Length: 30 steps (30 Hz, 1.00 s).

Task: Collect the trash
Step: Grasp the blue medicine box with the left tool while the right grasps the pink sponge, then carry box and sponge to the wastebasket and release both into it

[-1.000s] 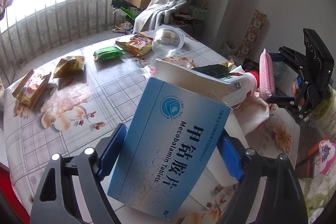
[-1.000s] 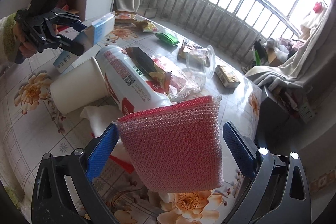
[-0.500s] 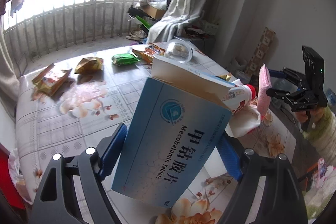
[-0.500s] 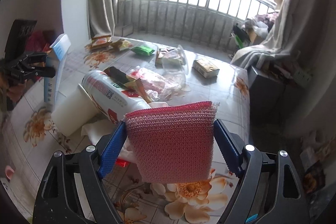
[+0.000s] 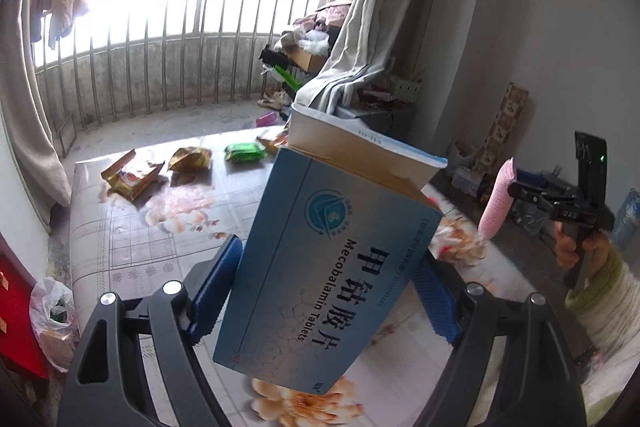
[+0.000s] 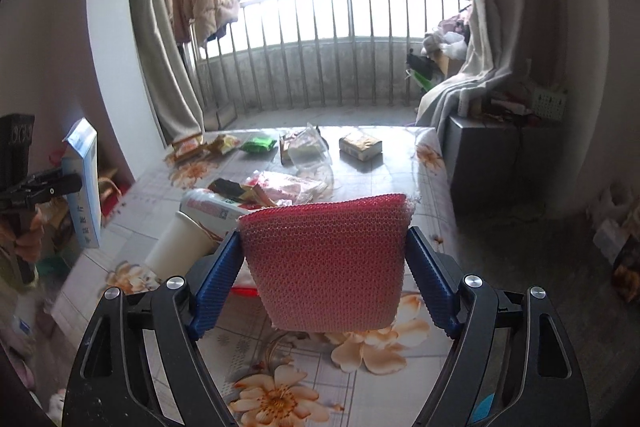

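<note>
My left gripper [image 5: 326,259] is shut on a blue medicine box [image 5: 320,307], held tilted above the flowered table [image 5: 120,247]. My right gripper [image 6: 324,239] is shut on a red mesh sponge [image 6: 328,267], with both blue pads against its sides. The left wrist view shows the right gripper [image 5: 516,193] far right with the sponge [image 5: 496,203] edge-on. In the right wrist view the left gripper [image 6: 76,183] is at the left edge with the box [image 6: 84,187]. On the table lie a white bottle [image 6: 216,205], a paper cup [image 6: 180,243] and wrappers [image 6: 280,183].
At the table's far end lie snack packets [image 5: 132,175], a green packet [image 6: 259,145], a clear plastic tub [image 6: 308,147] and a small box [image 6: 360,145]. A plastic bag [image 5: 52,311] sits on the floor left of the table. A grey cabinet [image 6: 500,155] stands at the right.
Both grippers have lifted up and back from the table with their loads. The right gripper rolled level and its pads closed in onto the sponge's sides.
</note>
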Motion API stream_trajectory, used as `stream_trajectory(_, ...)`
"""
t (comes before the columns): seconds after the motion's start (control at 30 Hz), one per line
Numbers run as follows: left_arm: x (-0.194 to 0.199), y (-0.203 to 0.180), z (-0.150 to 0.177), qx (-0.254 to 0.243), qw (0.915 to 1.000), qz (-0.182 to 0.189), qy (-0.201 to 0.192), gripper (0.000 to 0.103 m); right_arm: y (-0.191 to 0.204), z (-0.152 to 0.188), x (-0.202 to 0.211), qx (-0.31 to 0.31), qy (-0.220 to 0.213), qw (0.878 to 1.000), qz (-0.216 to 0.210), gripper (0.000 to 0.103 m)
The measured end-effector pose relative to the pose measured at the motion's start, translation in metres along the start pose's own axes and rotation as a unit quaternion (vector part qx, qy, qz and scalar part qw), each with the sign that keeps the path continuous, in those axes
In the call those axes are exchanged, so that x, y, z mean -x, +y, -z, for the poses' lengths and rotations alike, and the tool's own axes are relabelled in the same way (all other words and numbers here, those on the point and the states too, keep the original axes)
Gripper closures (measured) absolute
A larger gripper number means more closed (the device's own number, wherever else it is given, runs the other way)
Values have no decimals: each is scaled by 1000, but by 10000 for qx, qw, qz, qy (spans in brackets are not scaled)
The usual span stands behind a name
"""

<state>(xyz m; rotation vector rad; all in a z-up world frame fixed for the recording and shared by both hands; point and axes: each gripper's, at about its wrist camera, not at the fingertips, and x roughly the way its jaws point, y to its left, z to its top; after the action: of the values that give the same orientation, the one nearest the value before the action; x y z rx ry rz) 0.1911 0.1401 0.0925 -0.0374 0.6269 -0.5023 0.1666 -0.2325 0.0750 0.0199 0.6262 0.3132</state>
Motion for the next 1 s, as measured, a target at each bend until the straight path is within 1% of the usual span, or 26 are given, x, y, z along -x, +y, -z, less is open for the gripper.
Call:
stream_trajectory(0.13, 11, -22, -9, 68, 9999, 73, 19, 23, -15, 7, 23, -340, -159, 9993, -36, 27)
stream_trajectory(0.2, 12, -36, -14, 82, 9998, 198, 60, 23, -24, 12, 35, -520, -240, 9983, -59, 27)
stream_trajectory(0.3, 7, -62, -23, 47, 9990, 423, 138, 23, -40, 22, 57, -796, -366, 9962, 20, 27)
stream_trajectory(0.43, -12, -107, -39, -102, 9968, 766, 211, 23, -68, 42, 90, -1161, -527, 9914, 288, 27)
stream_trajectory(0.5, -29, -135, -47, -195, 9944, 999, 290, 23, -83, 54, 106, -1345, -586, 9880, 475, 27)
stream_trajectory(0.57, -48, -164, -55, -314, 9914, 1204, 404, 23, -104, 67, 125, -1591, -656, 9822, 749, 27)
stream_trajectory(0.63, -73, -199, -62, -479, 9875, 1390, 564, 23, -126, 82, 142, -1864, -689, 9742, 1066, 27)
stream_trajectory(0.7, -100, -239, -68, -651, 9810, 1669, 750, 23, -145, 96, 155, -2116, -705, 9658, 1324, 27)
stream_trajectory(0.77, -125, -276, -70, -797, 9745, 1885, 916, 23, -171, 116, 167, -2515, -722, 9518, 1603, 26)
stream_trajectory(0.8, -142, -301, -70, -899, 9696, 2030, 1031, 23, -183, 126, 173, -2725, -719, 9441, 1710, 26)
stream_trajectory(0.83, -157, -322, -70, -973, 9661, 2112, 1119, 23, -200, 140, 180, -3018, -721, 9324, 1855, 26)
stream_trajectory(0.9, -190, -366, -67, -1126, 9583, 2262, 1334, 22, -220, 160, 190, -3349, -768, 9176, 2001, 26)
stream_trajectory(0.97, -218, -399, -61, -1238, 9536, 2293, 1510, 22, -242, 182, 198, -3710, -808, 8996, 2156, 26)
stream_trajectory(1.0, -239, -421, -55, -1282, 9496, 2331, 1661, 22, -254, 194, 199, -3901, -810, 8899, 2221, 25)
